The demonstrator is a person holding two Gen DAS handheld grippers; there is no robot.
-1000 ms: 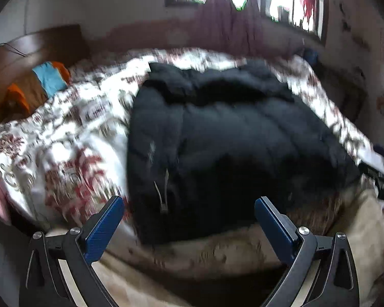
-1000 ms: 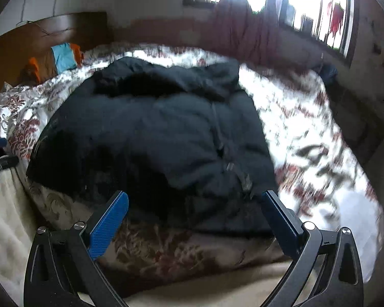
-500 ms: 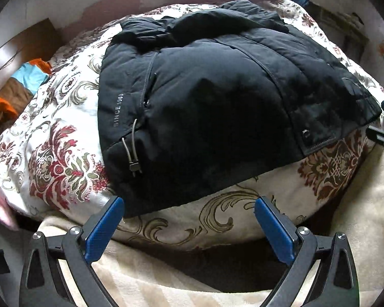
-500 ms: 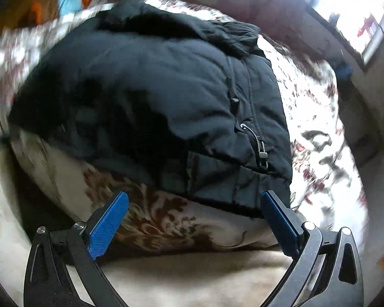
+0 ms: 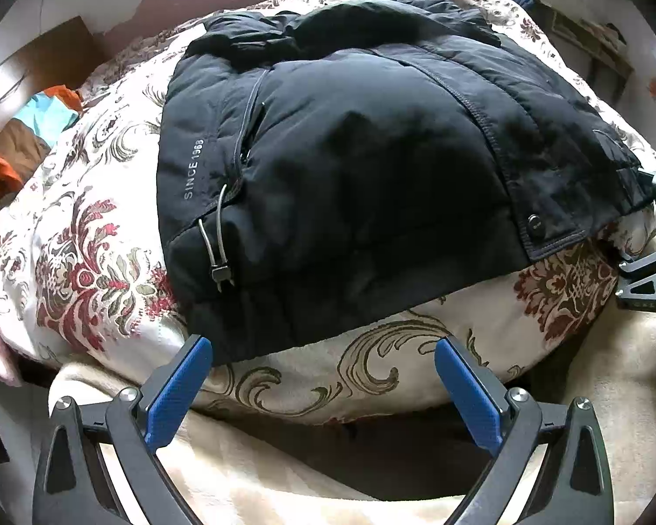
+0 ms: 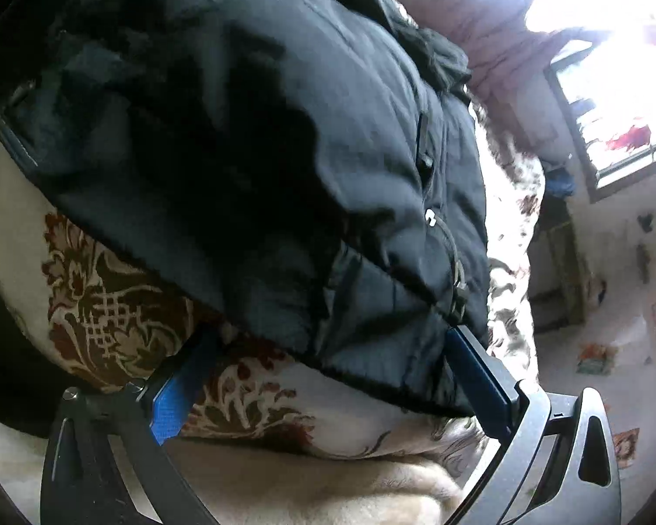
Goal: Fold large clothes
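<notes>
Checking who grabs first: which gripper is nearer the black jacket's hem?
Right. The right gripper has its open fingers at the black jacket hem; the left gripper, also open, sits just short of it.

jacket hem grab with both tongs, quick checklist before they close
1. Black jacket lying flat on the floral quilt: ok.
2. Left tongs open: ok.
3. Left tongs at the hem: not ok, short of it, only quilt between the pads.
4. Right tongs open: ok.
5. Right tongs at the hem corner: ok.
6. Drawcord toggle outside the left bite: ok.
</notes>
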